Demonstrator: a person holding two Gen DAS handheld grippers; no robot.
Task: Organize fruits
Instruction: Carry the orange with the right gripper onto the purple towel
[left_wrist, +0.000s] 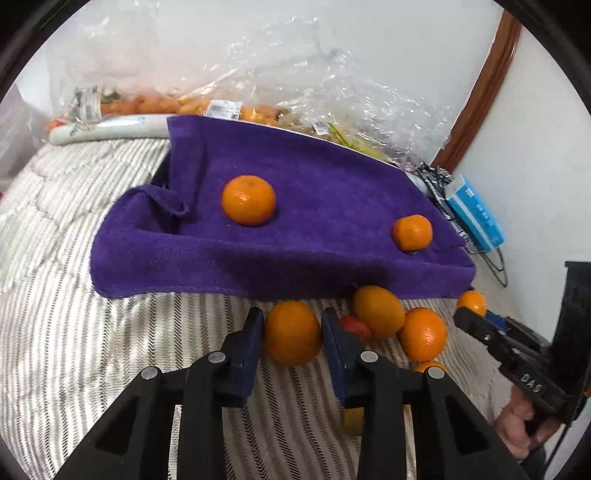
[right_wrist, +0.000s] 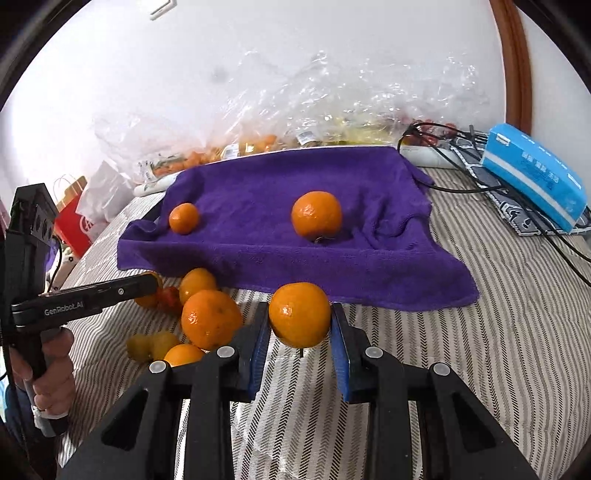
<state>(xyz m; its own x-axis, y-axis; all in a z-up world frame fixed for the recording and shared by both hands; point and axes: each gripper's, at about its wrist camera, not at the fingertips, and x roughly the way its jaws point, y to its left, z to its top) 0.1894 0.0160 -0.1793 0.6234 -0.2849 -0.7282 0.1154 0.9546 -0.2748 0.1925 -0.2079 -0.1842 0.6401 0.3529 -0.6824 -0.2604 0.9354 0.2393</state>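
left wrist view: left gripper (left_wrist: 292, 334) has its blue pads pressed on an orange (left_wrist: 292, 332) low over the striped bedcover (left_wrist: 110, 332), with loose fruit (left_wrist: 423, 334) crowding its right and bare cover to its left. right wrist view: right gripper (right_wrist: 299, 325) clamps another orange (right_wrist: 299, 314) just short of the purple towel's (right_wrist: 369, 258) near hem. two oranges (right_wrist: 316, 215) sit well apart on the towel. only the right wrist view shows the red bag (right_wrist: 74, 225).
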